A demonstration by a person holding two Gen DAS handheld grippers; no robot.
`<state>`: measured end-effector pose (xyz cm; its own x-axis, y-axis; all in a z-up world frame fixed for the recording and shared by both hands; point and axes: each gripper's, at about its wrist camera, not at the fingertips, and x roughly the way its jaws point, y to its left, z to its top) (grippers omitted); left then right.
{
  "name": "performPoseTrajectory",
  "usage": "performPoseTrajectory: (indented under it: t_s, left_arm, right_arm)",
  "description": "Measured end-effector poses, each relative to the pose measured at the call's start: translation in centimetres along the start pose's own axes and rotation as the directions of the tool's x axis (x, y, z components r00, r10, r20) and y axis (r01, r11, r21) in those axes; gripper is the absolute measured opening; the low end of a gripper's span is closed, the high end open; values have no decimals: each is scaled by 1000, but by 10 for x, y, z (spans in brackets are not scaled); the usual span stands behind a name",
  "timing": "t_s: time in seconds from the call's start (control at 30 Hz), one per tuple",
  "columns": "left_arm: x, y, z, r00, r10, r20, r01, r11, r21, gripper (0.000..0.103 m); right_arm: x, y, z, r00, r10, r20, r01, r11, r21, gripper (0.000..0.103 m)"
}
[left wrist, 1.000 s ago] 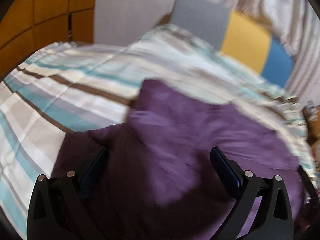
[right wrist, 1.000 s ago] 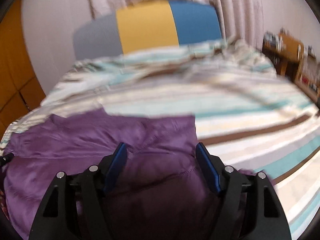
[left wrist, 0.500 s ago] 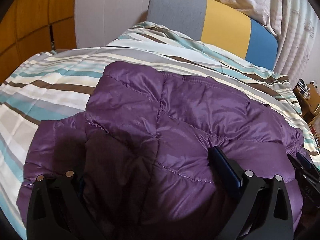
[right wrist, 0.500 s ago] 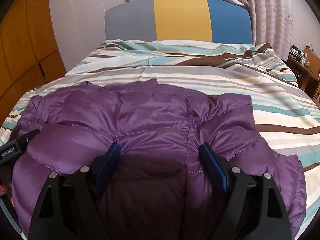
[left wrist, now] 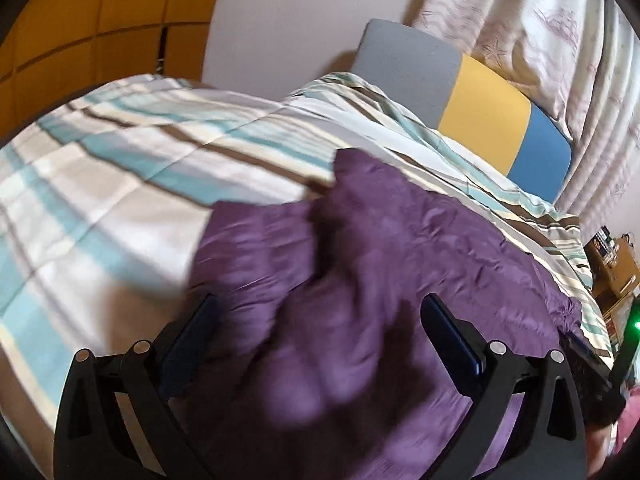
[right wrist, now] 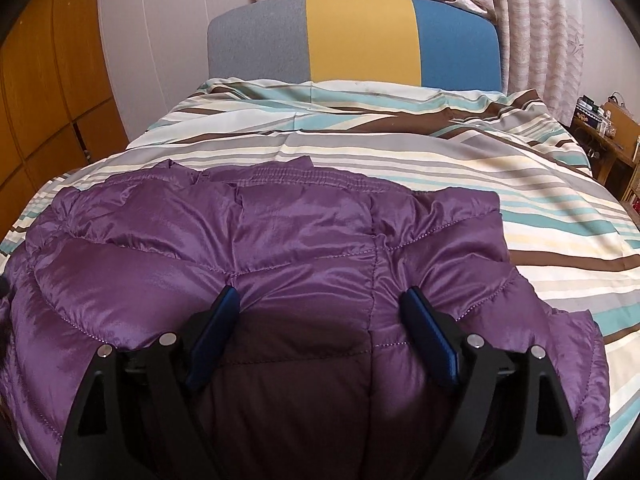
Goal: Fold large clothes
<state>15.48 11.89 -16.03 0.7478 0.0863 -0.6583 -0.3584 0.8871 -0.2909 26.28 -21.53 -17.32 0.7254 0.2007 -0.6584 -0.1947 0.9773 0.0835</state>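
A purple quilted jacket (right wrist: 280,240) lies spread on the striped bedspread (right wrist: 440,152), its stitched hem edge toward the headboard. My right gripper (right wrist: 320,296) hovers low over the jacket's near part. Its jaws are wide apart, with puffy fabric below and between the blue pads (right wrist: 428,340), which do not pinch it. In the blurred left wrist view, my left gripper (left wrist: 320,312) is open over the jacket (left wrist: 420,248) near its left edge. Its left finger (left wrist: 192,332) hangs over bare bedspread (left wrist: 100,200) and nothing is held.
A grey, yellow and blue headboard (right wrist: 360,40) closes the far end of the bed, with pale curtains (right wrist: 540,20) behind. Orange wooden cupboard doors (right wrist: 48,100) stand along the left. A wooden side table (right wrist: 612,132) with small items stands at the right.
The left wrist view has swung left since half a second ago, so the jacket sits further right and more bedspread shows. The right gripper's jaws are wider than a second ago and it has since held still.
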Motion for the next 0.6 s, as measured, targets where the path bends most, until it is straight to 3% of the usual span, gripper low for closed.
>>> performPoseTrajectory:
  t_s: [0.17,0.4,0.6]
  left_arm:
    - [-28,20,-20,1000,-22,16,22,1000,13,100]
    - [-36,44,-44,995,-97,-15,95,990,-100,100]
    - [-39,27,-57,979,-197,-59,191,977,-89,100]
  right_arm:
    - [-34,8,-4,992,-38,122,42,999,-24,81]
    - [-55,22,-24,996,31,79,-29,999,-37,73]
    - [-44,25,-28,999,23,41,-22,999,-39,74]
